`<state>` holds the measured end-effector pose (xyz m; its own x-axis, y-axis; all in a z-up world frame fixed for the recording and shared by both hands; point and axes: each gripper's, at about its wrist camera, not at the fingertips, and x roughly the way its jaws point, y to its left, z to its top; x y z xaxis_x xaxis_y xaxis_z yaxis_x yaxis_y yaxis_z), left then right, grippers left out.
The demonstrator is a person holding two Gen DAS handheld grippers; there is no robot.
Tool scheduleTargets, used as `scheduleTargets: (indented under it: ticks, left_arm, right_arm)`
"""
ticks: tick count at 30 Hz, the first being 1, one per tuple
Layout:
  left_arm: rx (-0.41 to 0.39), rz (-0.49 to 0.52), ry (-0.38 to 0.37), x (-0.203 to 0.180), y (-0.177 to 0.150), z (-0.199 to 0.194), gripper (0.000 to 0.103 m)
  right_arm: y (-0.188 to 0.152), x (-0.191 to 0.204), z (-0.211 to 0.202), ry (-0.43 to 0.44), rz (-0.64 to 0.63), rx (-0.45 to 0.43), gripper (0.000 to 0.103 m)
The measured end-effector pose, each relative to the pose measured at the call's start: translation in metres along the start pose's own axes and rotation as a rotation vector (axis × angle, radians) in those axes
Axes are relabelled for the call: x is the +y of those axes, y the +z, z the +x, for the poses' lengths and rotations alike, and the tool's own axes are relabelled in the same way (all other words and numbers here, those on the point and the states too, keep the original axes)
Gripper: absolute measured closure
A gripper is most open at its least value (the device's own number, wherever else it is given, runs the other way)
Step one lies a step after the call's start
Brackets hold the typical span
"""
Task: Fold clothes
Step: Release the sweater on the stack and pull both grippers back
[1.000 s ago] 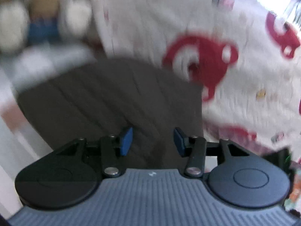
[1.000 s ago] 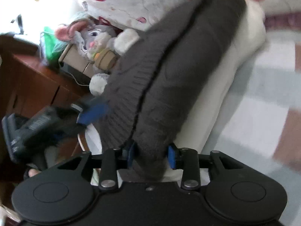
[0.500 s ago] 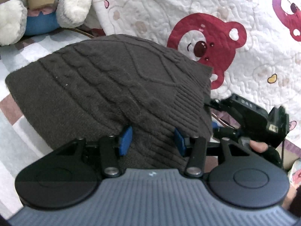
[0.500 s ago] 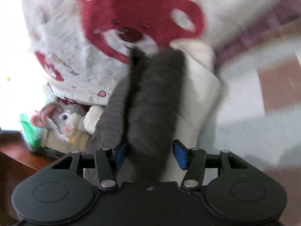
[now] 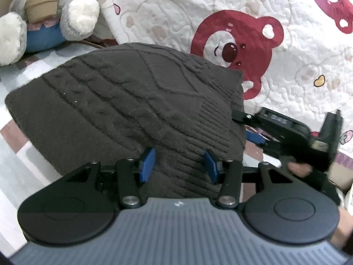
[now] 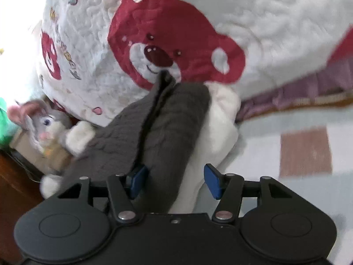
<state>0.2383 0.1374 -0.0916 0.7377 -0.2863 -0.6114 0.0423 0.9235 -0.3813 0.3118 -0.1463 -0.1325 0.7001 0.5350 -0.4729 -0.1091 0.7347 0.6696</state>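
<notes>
- A white quilt [image 5: 176, 11] with red bear faces [image 5: 237, 44] is bunched up at the back.
- A grey and white stuffed bunny [image 5: 42, 22] sits at the left, next to the quilt.
- A checked bed sheet [image 6: 297, 154] lies below.
- A brown wooden cabinet [image 6: 13, 187] stands at the far left.

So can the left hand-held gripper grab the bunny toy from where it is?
Probably not right now. The left hand-held gripper sits low over the dark knitted sweater, and the plush bunny is past the sweater's far edge, so it would need to move closer first.
</notes>
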Motion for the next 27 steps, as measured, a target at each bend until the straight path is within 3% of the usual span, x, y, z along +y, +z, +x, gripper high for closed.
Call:
scheduleTargets:
  ticks: [2, 3, 4, 11, 14, 16, 19, 21, 27]
  left_arm:
    - [0.003, 0.007, 0.006, -0.002, 0.0, 0.001, 0.055]
    - [0.005, 0.011, 0.011, -0.003, 0.0, 0.0, 0.055]
    - [0.008, 0.015, 0.018, -0.004, 0.001, 0.0, 0.055]
    - [0.041, 0.027, 0.112, -0.017, -0.002, -0.007, 0.055]
    - [0.044, 0.095, 0.129, -0.036, -0.017, -0.016, 0.044]
    - [0.055, 0.16, 0.142, -0.051, -0.031, -0.023, 0.039]
    - [0.041, 0.231, 0.168, -0.072, -0.052, -0.042, 0.023]
    - [0.042, 0.23, 0.188, -0.084, -0.061, -0.05, 0.017]
    - [0.062, 0.227, 0.241, -0.119, -0.083, -0.074, 0.006]
  right_arm:
    - [-0.007, 0.003, 0.003, 0.118, 0.078, 0.078, 0.047]
    - [-0.014, 0.004, 0.0, 0.151, 0.091, 0.103, 0.06]
    - [-0.019, 0.009, -0.003, 0.159, 0.068, 0.115, 0.064]
    - [-0.054, 0.024, -0.041, 0.185, -0.112, 0.242, 0.066]
    - [-0.072, 0.029, -0.075, 0.162, -0.275, 0.3, 0.067]
    - [-0.084, 0.029, -0.11, 0.042, -0.409, 0.209, 0.064]
    - [-0.084, 0.006, -0.16, -0.059, -0.422, 0.099, 0.064]
    - [-0.084, -0.001, -0.184, -0.111, -0.46, 0.08, 0.064]
    - [-0.09, -0.004, -0.246, -0.125, -0.572, 0.048, 0.056]
